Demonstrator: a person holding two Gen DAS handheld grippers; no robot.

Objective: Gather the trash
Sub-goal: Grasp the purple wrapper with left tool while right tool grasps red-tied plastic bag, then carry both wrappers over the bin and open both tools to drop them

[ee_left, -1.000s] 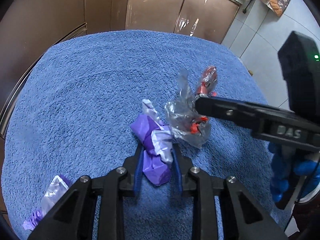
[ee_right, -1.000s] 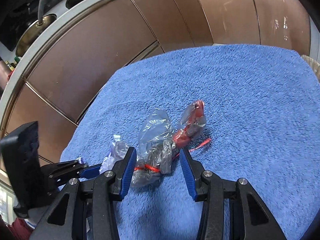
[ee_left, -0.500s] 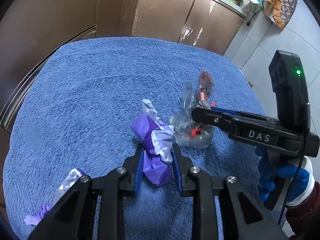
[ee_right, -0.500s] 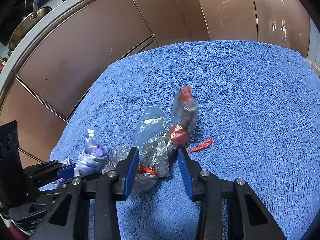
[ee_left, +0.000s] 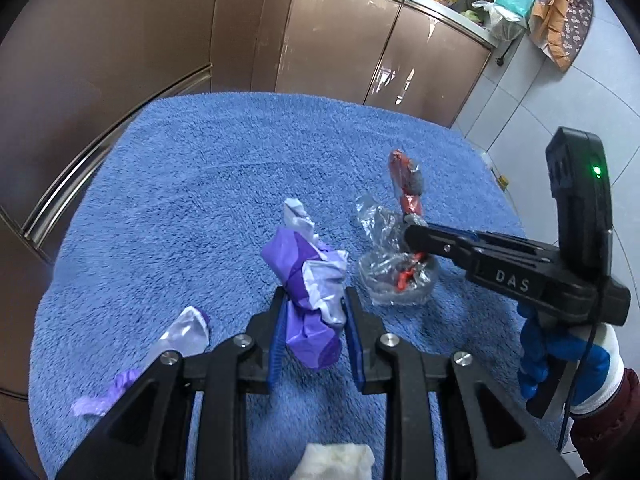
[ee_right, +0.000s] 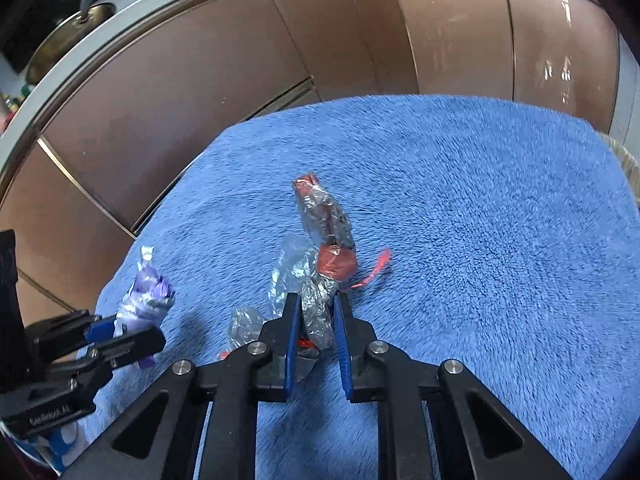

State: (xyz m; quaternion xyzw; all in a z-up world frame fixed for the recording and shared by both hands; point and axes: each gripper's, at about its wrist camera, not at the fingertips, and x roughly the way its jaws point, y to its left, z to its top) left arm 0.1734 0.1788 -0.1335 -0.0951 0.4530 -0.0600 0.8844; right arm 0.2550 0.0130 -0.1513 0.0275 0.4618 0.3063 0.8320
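Note:
A crumpled purple-and-white wrapper (ee_left: pixel 308 280) sticks up between the pads of my left gripper (ee_left: pixel 314 300), which is shut on it just above the blue towel (ee_left: pixel 180 200). The right wrist view shows that gripper (ee_right: pixel 120 332) at the left with the same wrapper (ee_right: pixel 146 292). A clear plastic wrapper with red contents (ee_right: pixel 316 312) lies on the towel (ee_right: pixel 480 200). My right gripper (ee_right: pixel 316 300) is closing on it, and the plastic is pinched between the blue pads. The left wrist view has the right gripper (ee_left: pixel 412 228) reaching in from the right onto the wrapper (ee_left: pixel 392 276).
A second purple and clear scrap (ee_left: pixel 180 336) lies on the towel at the lower left. A white crumpled tissue (ee_left: pixel 336 462) sits at the bottom edge. A loose red strip (ee_right: pixel 372 268) lies beside the clear wrapper. Brown cabinet doors (ee_left: pixel 340 40) stand behind. A blue-gloved hand (ee_left: pixel 560 356) holds the right gripper.
The right jaws have narrowed onto the clear wrapper, which now stands more upright. The left gripper has drawn back and up with the purple wrapper, bringing the white tissue into view.

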